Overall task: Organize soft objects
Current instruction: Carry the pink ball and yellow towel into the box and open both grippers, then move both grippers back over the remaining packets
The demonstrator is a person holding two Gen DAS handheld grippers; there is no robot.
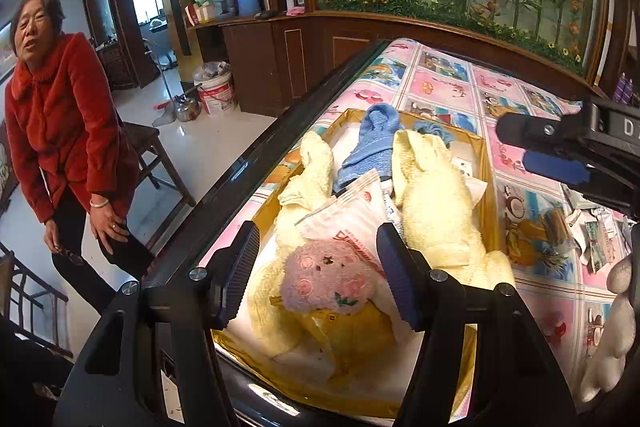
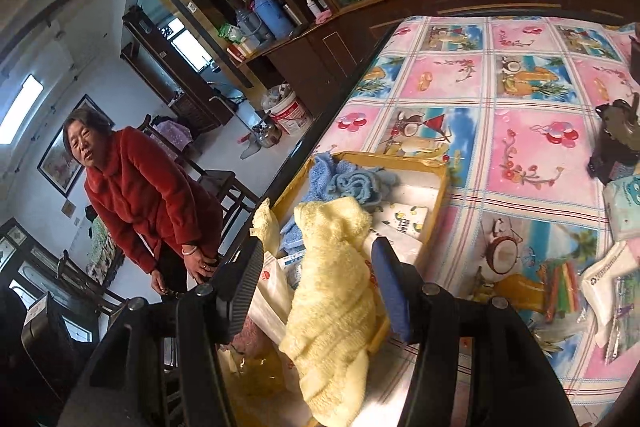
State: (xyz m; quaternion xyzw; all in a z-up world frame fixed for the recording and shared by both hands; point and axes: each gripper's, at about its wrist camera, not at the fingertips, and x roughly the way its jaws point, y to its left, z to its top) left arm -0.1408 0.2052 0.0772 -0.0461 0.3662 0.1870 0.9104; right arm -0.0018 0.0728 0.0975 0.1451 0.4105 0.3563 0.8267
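Note:
A gold cardboard box (image 1: 486,187) sits at the left edge of a table with a pink patterned cloth. In it lie two yellow towels (image 1: 432,211) (image 1: 308,171), a blue towel (image 1: 372,143), a white plastic bag (image 1: 352,215) and a pink plush (image 1: 328,279). My left gripper (image 1: 316,251) hovers open just above the plush, touching nothing. My right gripper (image 2: 316,255) is open over the box, and the larger yellow towel (image 2: 332,299) lies slack between its fingers. The blue towel (image 2: 348,183) is bunched at the box's far end. In the left wrist view the right gripper (image 1: 540,151) comes in from the right.
A person in a red coat (image 1: 64,115) stands bent forward left of the table, beside a wooden chair (image 1: 156,151). Paper packets and tissue packs (image 2: 624,203) litter the table's right side. A dark wooden cabinet (image 1: 304,67) with a glass flower display runs behind.

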